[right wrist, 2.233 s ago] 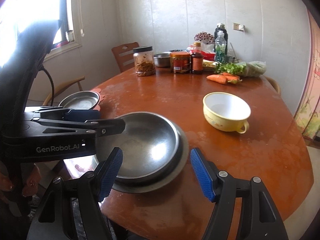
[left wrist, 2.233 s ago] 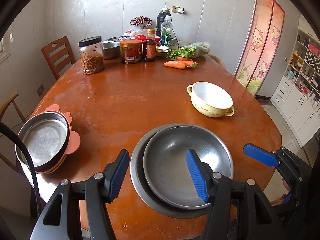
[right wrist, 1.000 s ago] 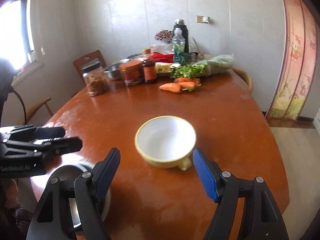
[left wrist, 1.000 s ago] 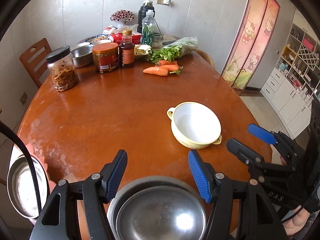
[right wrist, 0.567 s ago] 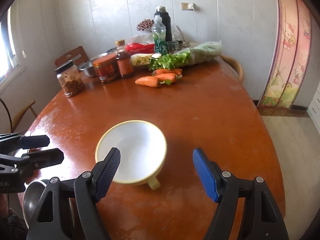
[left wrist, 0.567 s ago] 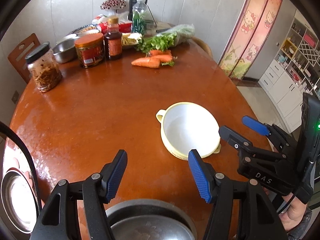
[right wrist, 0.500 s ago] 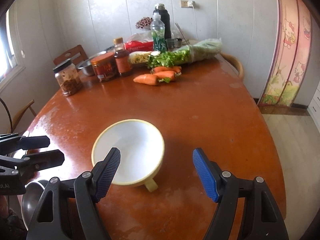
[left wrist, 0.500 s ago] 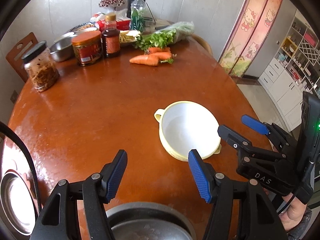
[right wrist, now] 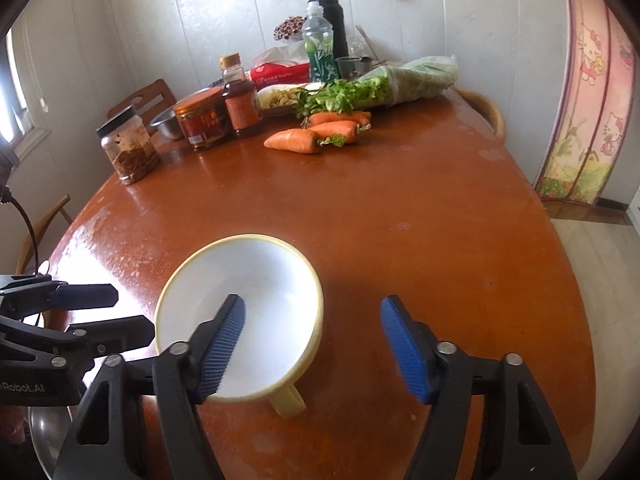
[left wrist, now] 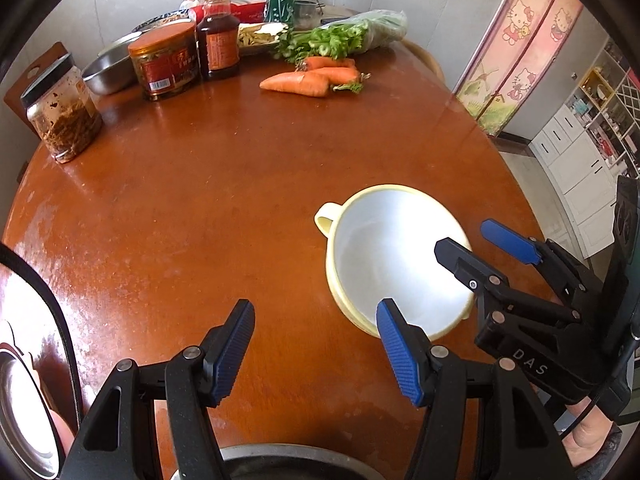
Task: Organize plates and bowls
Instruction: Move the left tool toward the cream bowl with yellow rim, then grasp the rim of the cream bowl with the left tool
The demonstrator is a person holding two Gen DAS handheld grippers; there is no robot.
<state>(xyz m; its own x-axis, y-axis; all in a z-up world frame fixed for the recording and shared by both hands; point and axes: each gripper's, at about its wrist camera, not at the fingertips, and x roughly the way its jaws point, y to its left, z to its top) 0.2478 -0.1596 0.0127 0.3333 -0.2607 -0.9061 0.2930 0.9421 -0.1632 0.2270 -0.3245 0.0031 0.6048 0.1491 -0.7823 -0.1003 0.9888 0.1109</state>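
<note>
A pale yellow two-handled bowl with a white inside stands on the brown table; it also shows in the right wrist view. My right gripper is open, its left finger over the bowl's inside and its right finger outside the rim. My left gripper is open and empty, just left of the bowl. The rim of the stacked steel dishes shows at the bottom edge below my left gripper. A steel bowl sits at the far left.
At the far end of the table stand a glass jar, a red-lidded jar, a sauce bottle, carrots, bagged greens and a steel basin. Chairs stand around the table.
Both grippers have moved forward and right from the stacked steel dishes to the yellow bowl. The right gripper's fingers now straddle the bowl's near rim.
</note>
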